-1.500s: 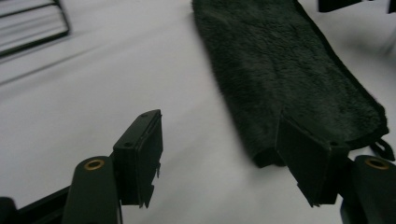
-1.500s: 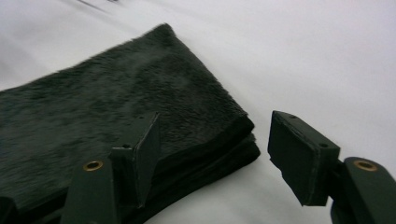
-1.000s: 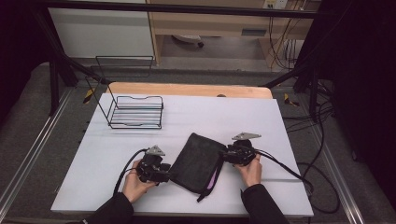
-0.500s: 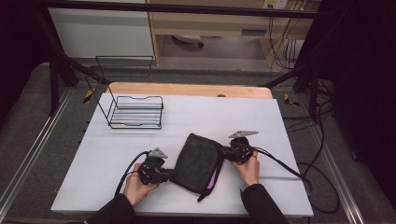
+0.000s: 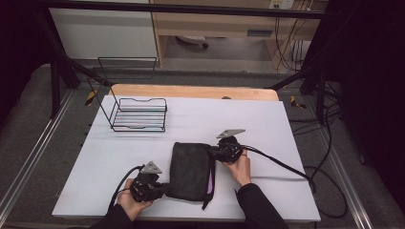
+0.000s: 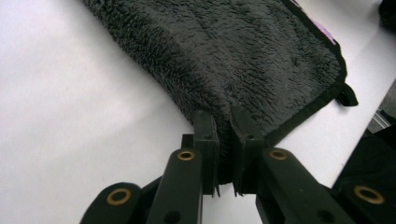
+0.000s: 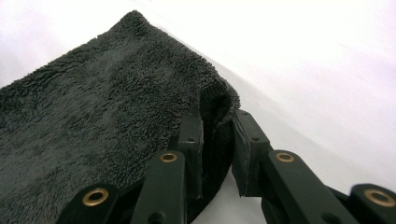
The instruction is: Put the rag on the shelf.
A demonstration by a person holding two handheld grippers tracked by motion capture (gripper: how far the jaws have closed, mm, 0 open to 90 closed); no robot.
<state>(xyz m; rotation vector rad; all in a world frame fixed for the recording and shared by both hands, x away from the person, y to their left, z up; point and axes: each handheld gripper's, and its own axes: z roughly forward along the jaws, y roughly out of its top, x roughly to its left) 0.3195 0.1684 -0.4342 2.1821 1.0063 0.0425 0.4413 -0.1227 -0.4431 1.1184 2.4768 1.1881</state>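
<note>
A black fleecy towel (image 5: 190, 169) lies folded on the white table (image 5: 272, 124), with a purple edge (image 5: 210, 180) showing along its right side. My left gripper (image 5: 165, 187) holds the towel's near left corner; in the left gripper view the jaws are shut (image 6: 224, 119) on the towel's hem (image 6: 219, 56). At the far right corner my right gripper (image 5: 211, 152) pinches a fold of towel (image 7: 102, 107) between its jaws (image 7: 218, 119). A hand holds each gripper from the near side.
A black wire basket (image 5: 138, 114) stands at the table's back left. A wooden board (image 5: 191, 91) runs along the far edge. The right gripper's cable (image 5: 282, 164) trails off to the right. The towel's loop tag (image 6: 348, 95) sits near the table's front edge.
The left gripper has pulled back toward the near edge and the right gripper has shifted away from it. The towel has turned from a diagonal lie to nearly square with the table.
</note>
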